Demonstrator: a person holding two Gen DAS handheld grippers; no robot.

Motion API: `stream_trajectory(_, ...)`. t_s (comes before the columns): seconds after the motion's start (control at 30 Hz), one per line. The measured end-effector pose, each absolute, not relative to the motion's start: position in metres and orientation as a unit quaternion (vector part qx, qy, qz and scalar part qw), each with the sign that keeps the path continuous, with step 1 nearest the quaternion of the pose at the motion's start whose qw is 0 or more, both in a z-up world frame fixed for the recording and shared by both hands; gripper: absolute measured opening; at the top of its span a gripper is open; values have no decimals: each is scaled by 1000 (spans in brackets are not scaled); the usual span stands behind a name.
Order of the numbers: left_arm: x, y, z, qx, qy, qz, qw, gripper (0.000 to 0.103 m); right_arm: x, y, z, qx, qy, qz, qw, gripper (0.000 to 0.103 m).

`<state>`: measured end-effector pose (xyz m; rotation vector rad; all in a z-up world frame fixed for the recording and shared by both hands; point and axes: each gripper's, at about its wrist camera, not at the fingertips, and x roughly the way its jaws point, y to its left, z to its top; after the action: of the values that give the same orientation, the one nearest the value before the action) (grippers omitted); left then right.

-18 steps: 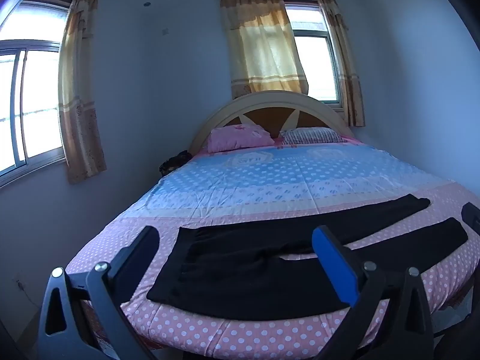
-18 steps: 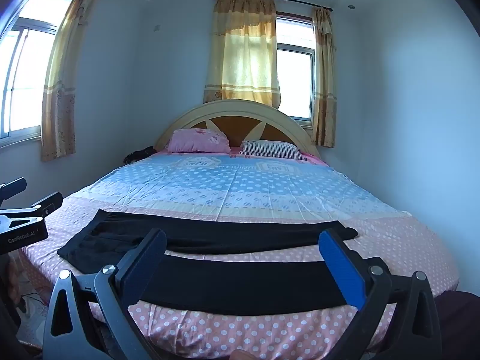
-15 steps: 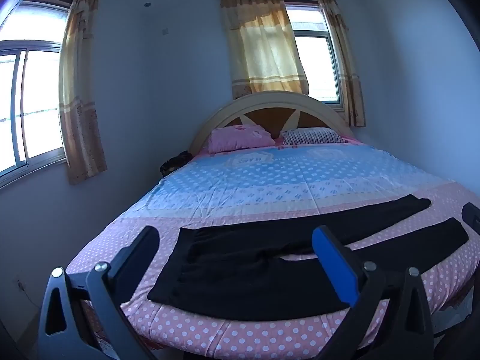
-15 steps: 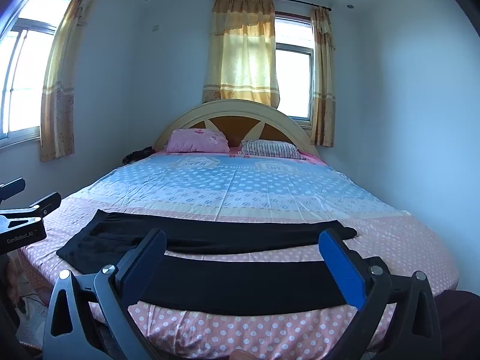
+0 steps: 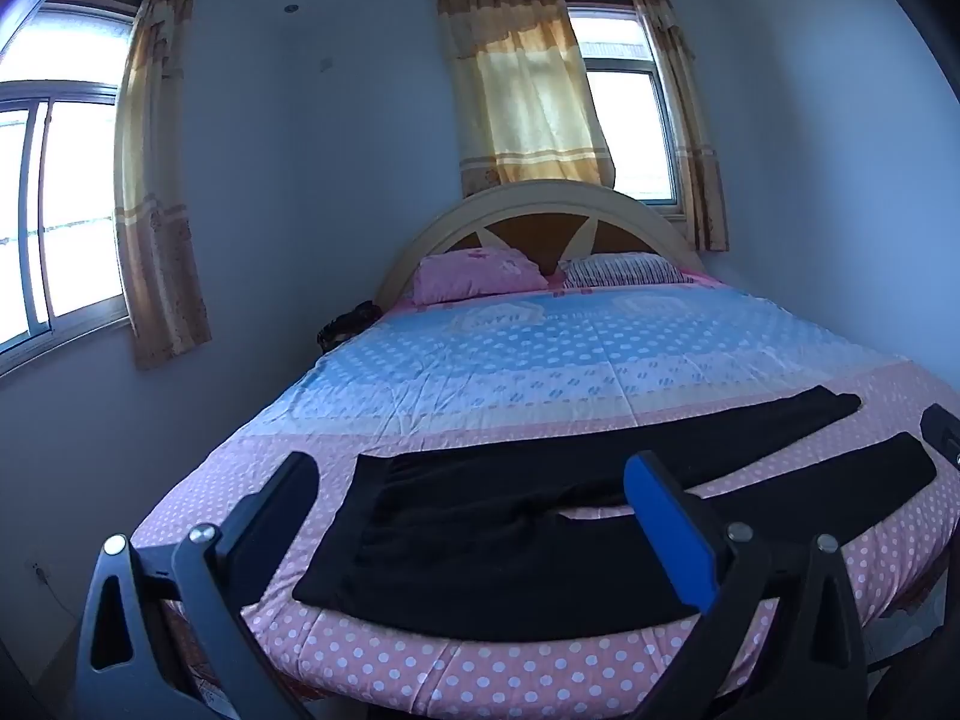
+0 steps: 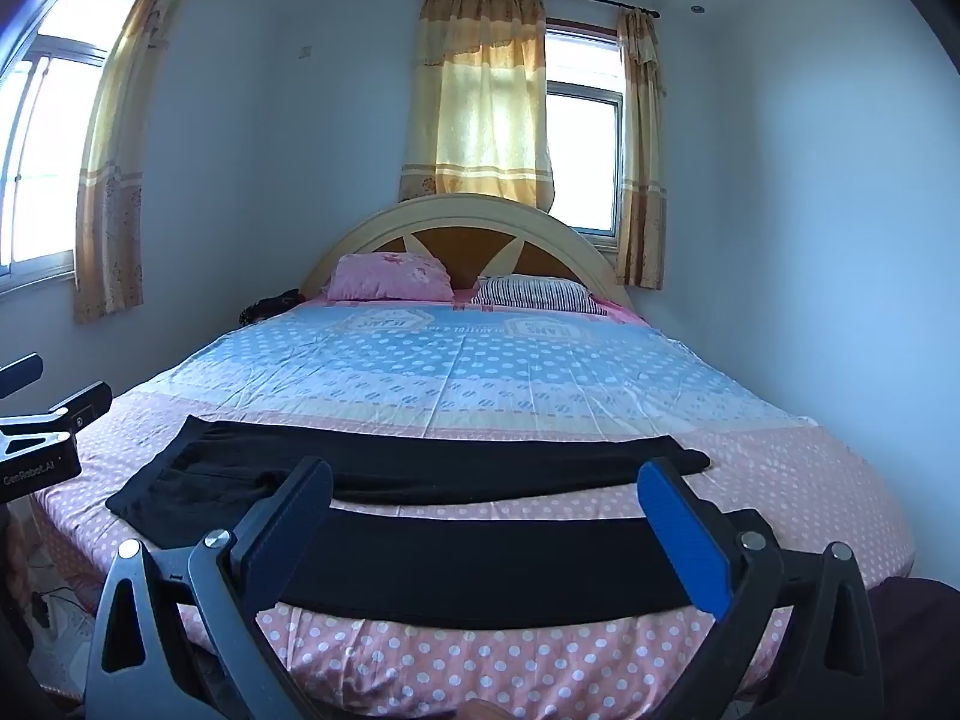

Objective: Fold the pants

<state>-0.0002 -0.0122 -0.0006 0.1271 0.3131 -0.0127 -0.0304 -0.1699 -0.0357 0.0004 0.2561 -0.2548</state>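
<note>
Nothing has moved: pants [image 5: 516, 534] lie spread for folding; my left gripper [image 5: 474, 516] and right gripper [image 6: 486, 516] hover wide open, empty.

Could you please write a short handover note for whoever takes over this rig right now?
Left gripper: open, empty, held above the waist end of the pants.
Right gripper: open, empty, held above the leg end.
Black pants: spread flat across the foot of the bed, on the pink dotted part of the cover, waist toward the left side, the two legs lying apart.
Done: pants laid out; no fold made yet.
Left: the whole fold. Probably bring one leg over the other first, then fold lengthwise.
</note>
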Motion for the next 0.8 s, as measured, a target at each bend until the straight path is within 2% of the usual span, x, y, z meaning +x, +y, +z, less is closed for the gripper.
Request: stream_trajectory(0.8, 6, -9, 6, 65, 162, -5, 985, 103, -27, -167, -38, -3, 135, -123, 983, 102)
